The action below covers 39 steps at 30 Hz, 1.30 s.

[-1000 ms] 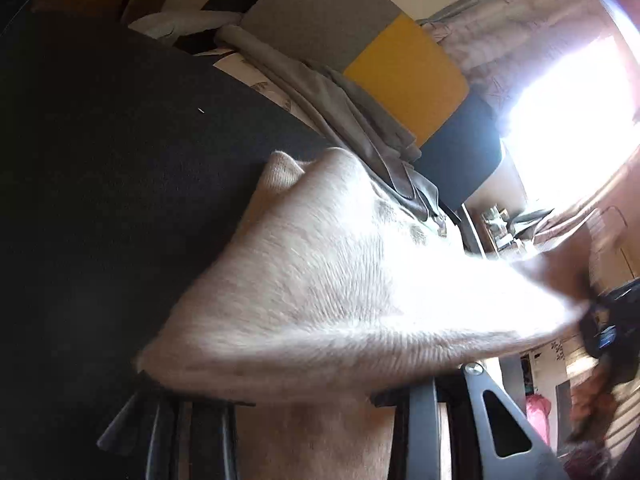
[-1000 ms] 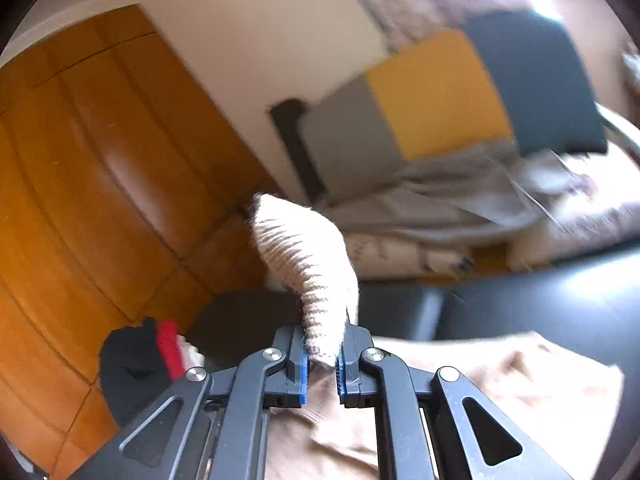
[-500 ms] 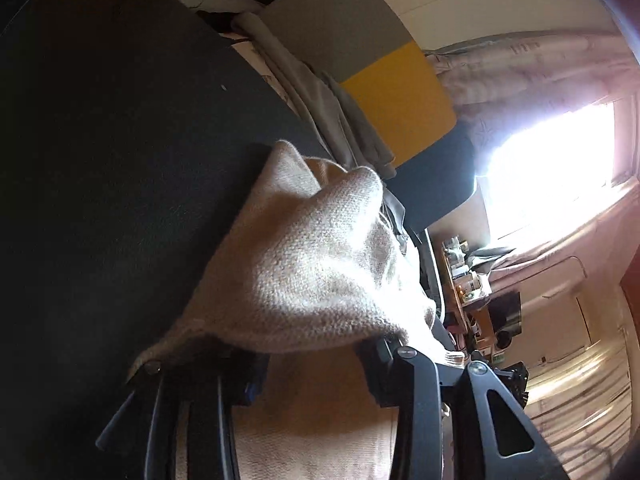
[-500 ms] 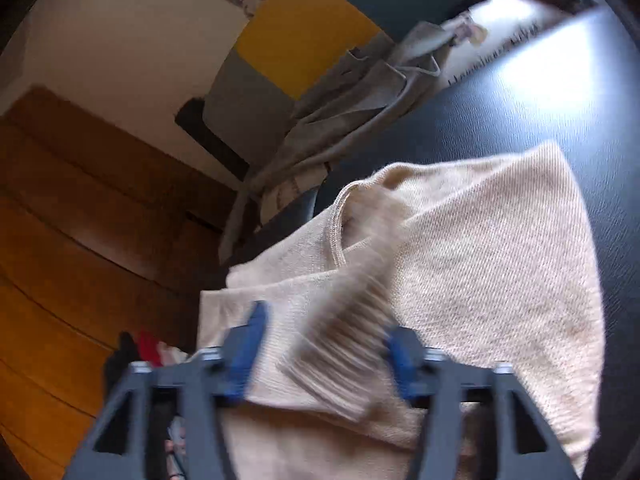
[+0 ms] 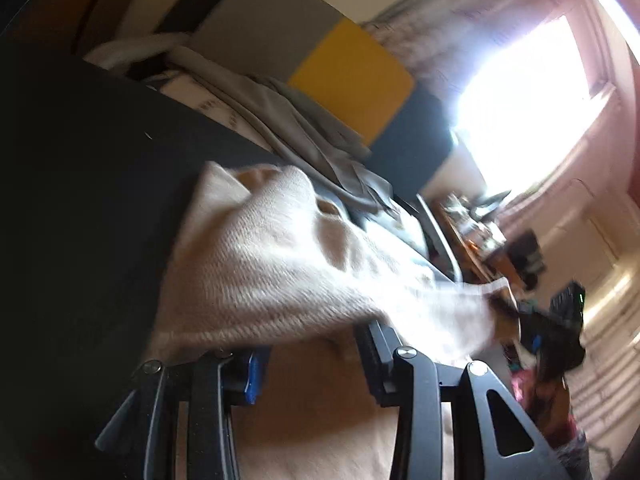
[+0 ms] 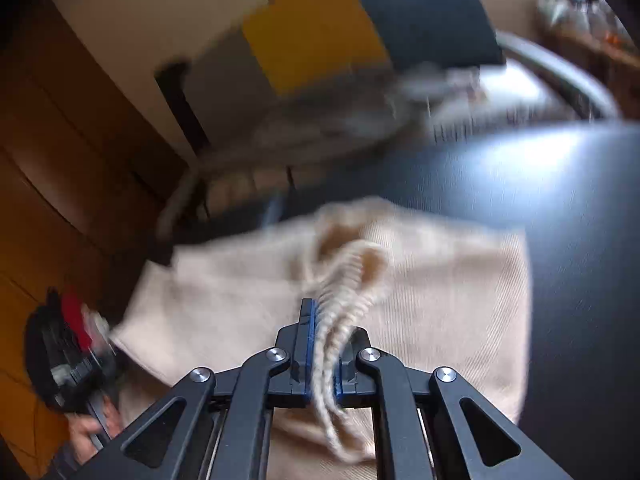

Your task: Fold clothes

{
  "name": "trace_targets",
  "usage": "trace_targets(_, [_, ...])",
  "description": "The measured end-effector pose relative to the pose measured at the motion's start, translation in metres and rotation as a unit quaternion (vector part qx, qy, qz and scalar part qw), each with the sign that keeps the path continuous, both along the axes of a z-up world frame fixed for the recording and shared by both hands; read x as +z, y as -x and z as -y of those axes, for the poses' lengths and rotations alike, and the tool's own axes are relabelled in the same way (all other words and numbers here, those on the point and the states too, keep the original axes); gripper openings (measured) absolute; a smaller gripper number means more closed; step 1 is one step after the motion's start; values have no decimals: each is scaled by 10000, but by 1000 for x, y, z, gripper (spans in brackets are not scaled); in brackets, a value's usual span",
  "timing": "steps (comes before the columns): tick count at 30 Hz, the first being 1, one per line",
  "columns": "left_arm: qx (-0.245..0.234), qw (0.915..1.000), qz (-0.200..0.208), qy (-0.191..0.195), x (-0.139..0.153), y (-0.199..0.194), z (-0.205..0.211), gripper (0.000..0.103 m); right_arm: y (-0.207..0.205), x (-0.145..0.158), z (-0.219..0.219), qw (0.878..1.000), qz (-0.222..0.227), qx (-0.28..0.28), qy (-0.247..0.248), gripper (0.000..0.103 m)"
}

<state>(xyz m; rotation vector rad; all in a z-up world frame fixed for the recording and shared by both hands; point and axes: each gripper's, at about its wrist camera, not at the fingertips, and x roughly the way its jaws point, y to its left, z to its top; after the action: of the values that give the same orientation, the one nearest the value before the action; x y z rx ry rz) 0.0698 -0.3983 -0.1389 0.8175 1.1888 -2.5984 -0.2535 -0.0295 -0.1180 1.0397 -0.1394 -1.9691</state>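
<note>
A beige knit sweater (image 6: pixel 448 296) lies on a black table (image 6: pixel 580 208). My right gripper (image 6: pixel 323 344) is shut on the sweater's ribbed hem, which hangs through the jaws. In the left wrist view the sweater (image 5: pixel 272 272) drapes over my left gripper (image 5: pixel 308 348), whose jaws stand wide apart with cloth lying over them. The right gripper (image 5: pixel 560 320) shows at the far right of that view, at the stretched end of the sweater. The left gripper (image 6: pixel 68 360) shows at the left edge of the right wrist view.
A chair with grey, yellow and dark blue panels (image 5: pixel 352 76) stands behind the table, with grey clothes (image 5: pixel 304 128) piled on its seat. Wooden cupboard doors (image 6: pixel 60 160) are on the left. A bright window (image 5: pixel 528 96) is at the right, with a cluttered desk (image 5: pixel 476 232) below it.
My right gripper, open half a second ago, has shut on the ribbed hem. The sweater is now stretched out to the right from the left gripper. Both views have swung.
</note>
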Motion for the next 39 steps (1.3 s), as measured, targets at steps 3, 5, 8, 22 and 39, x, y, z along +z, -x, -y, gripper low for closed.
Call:
trace_targets(3, [-45,9995,17,-328,-8,-12,2,39,10,7,-7,9993,-182,-288,-149,8])
trace_targets(5, [-1,9974,-119,-711,-8,-25,12,39,17,-14,-9,9983,-11,-345,-467,8])
trace_targets(8, [190,9985,-83,-507,2,-46,25,39,19,-51,-9,9926,99,-448,-1124,9])
trace_targets(22, [-1138,9348,2000,2707,29,92,68,39,-22,-25,-6,9778,-1353,-730,-1422,54])
trace_targets(39, [-2148,8378,2437,4389,-1,125,18,37,-53,-65,11,9889,-787,-35,-1257,71])
